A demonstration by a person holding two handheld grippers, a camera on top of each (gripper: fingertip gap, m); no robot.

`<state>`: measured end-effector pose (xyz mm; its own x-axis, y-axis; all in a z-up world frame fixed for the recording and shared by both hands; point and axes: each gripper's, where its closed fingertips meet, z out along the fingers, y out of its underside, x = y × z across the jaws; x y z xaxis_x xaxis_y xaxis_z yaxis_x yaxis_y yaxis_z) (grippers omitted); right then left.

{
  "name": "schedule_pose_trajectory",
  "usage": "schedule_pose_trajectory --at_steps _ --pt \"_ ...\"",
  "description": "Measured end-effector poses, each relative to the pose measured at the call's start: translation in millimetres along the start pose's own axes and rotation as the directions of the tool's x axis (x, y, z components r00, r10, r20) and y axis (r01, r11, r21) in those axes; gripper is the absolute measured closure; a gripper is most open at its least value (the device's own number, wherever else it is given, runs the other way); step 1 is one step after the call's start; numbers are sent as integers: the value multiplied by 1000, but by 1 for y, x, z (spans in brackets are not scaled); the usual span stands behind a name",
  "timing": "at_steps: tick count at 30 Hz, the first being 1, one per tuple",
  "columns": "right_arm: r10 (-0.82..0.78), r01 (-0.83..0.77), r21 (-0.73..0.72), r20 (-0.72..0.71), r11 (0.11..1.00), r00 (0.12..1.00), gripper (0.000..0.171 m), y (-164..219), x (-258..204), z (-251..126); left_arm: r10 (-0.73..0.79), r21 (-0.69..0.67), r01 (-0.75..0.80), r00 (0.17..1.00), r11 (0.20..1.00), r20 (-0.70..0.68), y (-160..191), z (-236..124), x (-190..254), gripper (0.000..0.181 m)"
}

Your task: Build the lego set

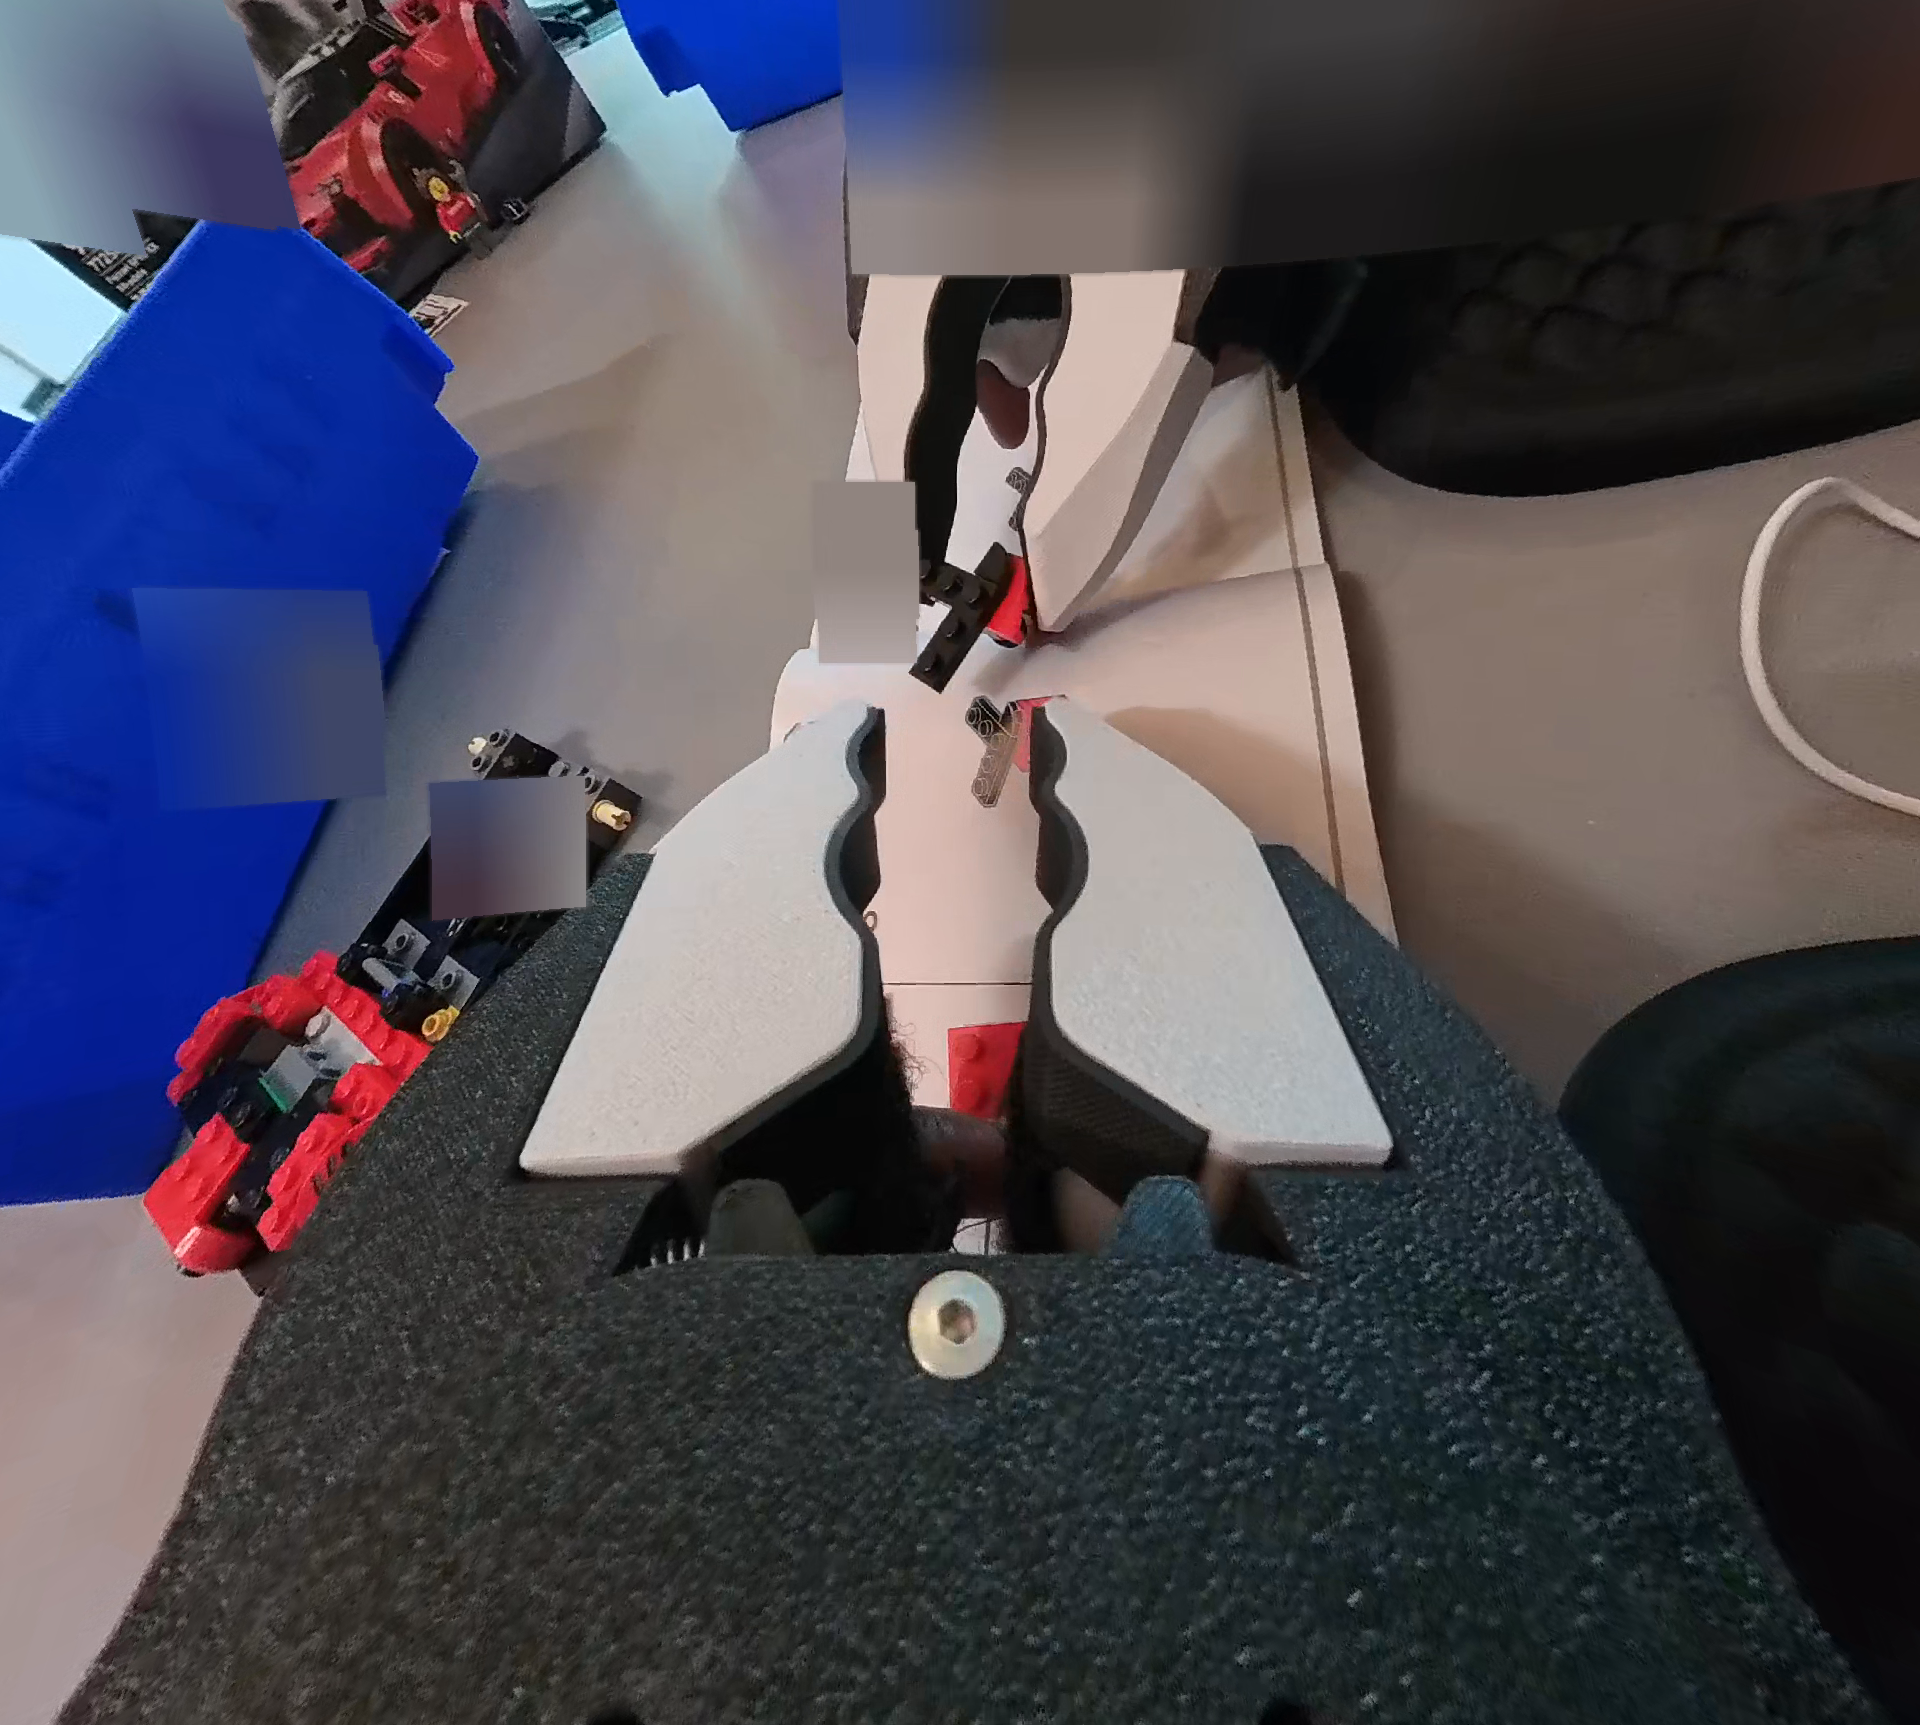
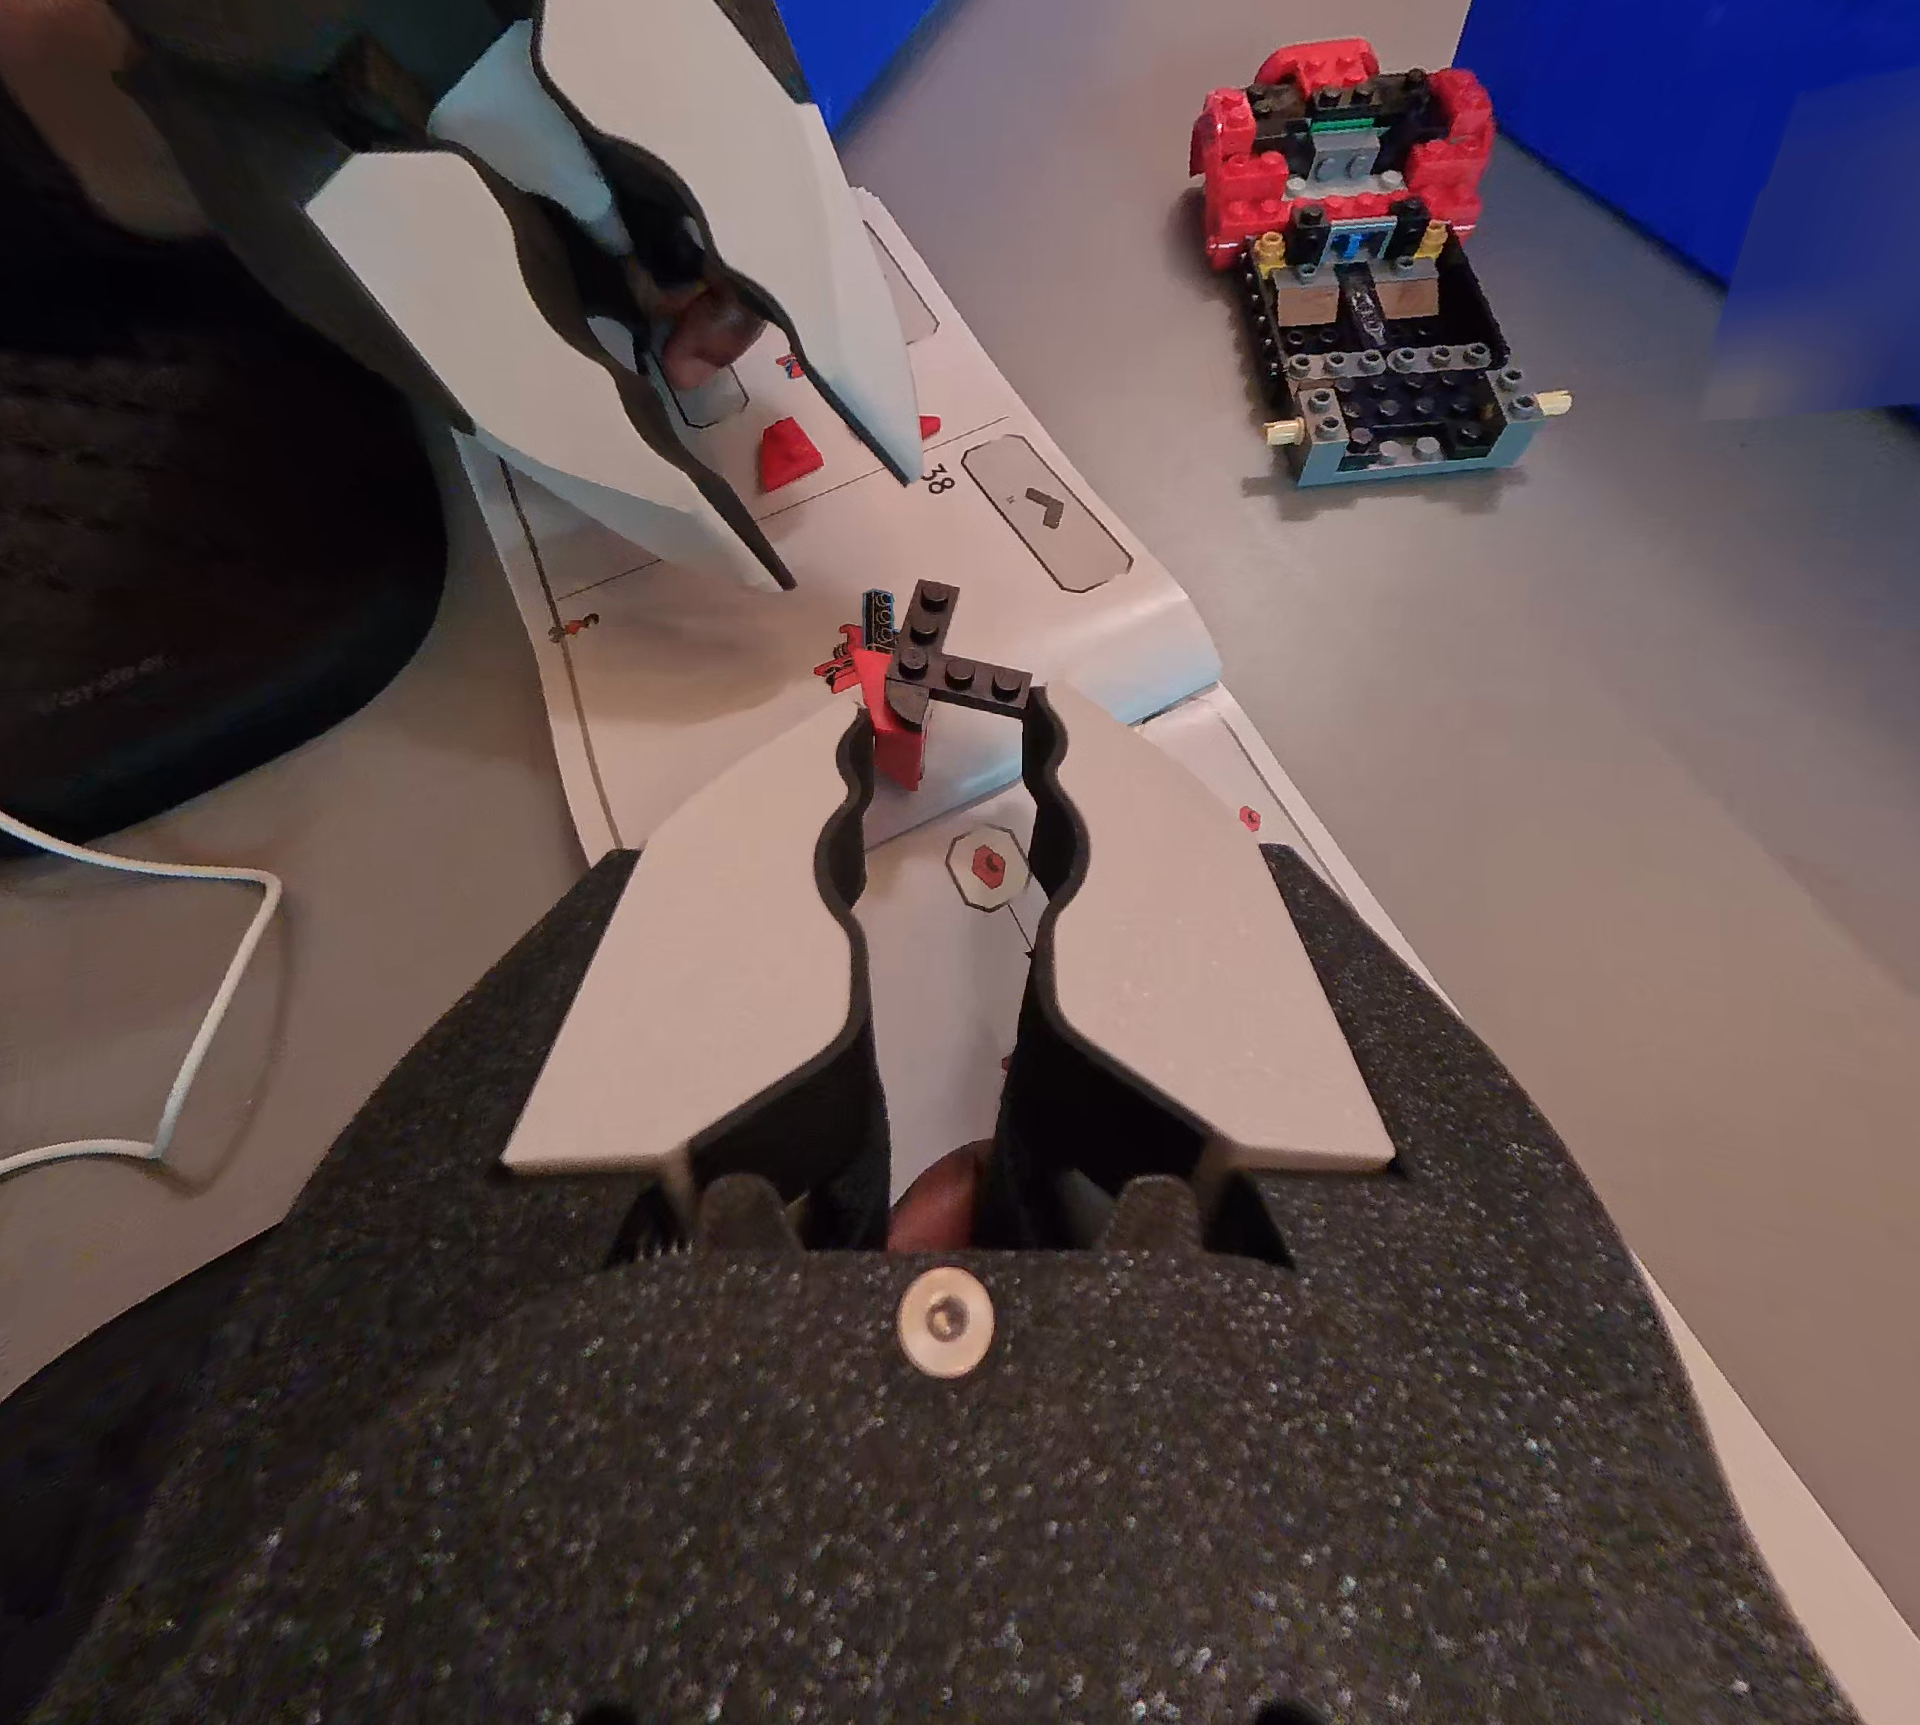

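Currently clamped in right hand-held gripper: black-and-red Lego sub-assembly, light, rigid, loosely joined.
Best gripped across red brick, not thin black plates; left hand-held gripper parted, empty.

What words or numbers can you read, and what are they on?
I won't repeat writing, only where it stands.
Booklet: a printed step number.
Lego box: small white print, too blurred to read.
Black pad: faint lettering, too dim to read.
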<state>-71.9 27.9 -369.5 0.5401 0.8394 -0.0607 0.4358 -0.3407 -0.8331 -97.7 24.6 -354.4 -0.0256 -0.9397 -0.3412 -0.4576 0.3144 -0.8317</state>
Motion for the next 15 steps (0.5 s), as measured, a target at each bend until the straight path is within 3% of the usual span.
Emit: schedule_pose_trajectory --at_steps 15 --pt "5 -5 -8 11 1000 1000 143 1 -1 0 22 -27 -22 1000 999 -5 3 2 2 155"
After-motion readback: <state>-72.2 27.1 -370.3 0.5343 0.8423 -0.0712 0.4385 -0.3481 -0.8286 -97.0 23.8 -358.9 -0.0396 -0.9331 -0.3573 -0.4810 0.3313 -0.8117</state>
